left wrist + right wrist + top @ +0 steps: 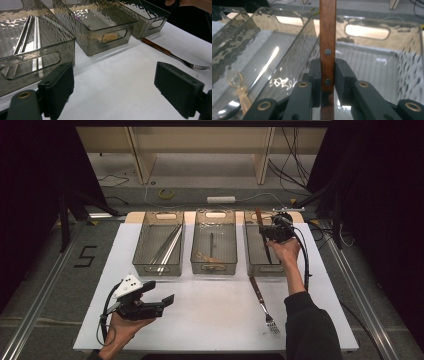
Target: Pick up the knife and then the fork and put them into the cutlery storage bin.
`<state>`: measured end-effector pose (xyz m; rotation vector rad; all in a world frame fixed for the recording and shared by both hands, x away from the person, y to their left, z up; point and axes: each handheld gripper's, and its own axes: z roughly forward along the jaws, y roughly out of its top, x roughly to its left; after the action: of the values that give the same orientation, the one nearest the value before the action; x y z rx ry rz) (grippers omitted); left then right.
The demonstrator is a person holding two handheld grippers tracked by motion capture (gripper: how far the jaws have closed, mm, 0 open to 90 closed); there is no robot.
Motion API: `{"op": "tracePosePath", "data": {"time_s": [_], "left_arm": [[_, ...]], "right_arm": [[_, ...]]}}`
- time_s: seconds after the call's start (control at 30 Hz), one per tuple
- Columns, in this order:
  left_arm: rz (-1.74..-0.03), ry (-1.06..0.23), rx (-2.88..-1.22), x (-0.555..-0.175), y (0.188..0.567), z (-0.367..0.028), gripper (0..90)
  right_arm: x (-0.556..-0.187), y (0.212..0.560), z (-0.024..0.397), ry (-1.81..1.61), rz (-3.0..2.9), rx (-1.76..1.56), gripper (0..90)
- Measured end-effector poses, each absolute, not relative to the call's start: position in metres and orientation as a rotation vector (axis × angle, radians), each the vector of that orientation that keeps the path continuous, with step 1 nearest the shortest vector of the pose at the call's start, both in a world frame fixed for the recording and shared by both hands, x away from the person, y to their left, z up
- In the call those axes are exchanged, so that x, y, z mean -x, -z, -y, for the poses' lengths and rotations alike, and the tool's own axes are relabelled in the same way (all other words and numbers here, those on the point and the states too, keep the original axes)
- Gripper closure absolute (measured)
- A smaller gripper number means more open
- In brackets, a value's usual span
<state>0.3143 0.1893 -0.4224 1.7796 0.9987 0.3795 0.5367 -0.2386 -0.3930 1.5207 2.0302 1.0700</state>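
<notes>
The right gripper [327, 75] is clamped on a wooden-handled knife [327, 37], held over the right bin [250, 260], blade pointing down into it. If the knife tilts between the pads, its tip could catch the bin wall and tip out. Just below that gripper a fork [263, 304] lies on the table. The left gripper [113, 87] rests wide open, holding nothing.
</notes>
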Motion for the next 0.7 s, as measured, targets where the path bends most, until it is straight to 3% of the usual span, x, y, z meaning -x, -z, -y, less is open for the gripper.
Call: {"op": "tracePosePath", "data": {"time_s": [0.6, 0.7], "left_arm": [[-0.997, -0.383, -1.780, -0.314, 0.422, -0.189, 15.7], [-0.997, -0.382, -1.780, -0.314, 0.422, -0.189, 15.7]], "right_arm": [[-0.537, 0.416, 0.238, -0.981, -2.080, -1.587, 76.0], [-0.539, 0.417, 0.237, -0.960, -2.096, -1.608, 61.3]]}}
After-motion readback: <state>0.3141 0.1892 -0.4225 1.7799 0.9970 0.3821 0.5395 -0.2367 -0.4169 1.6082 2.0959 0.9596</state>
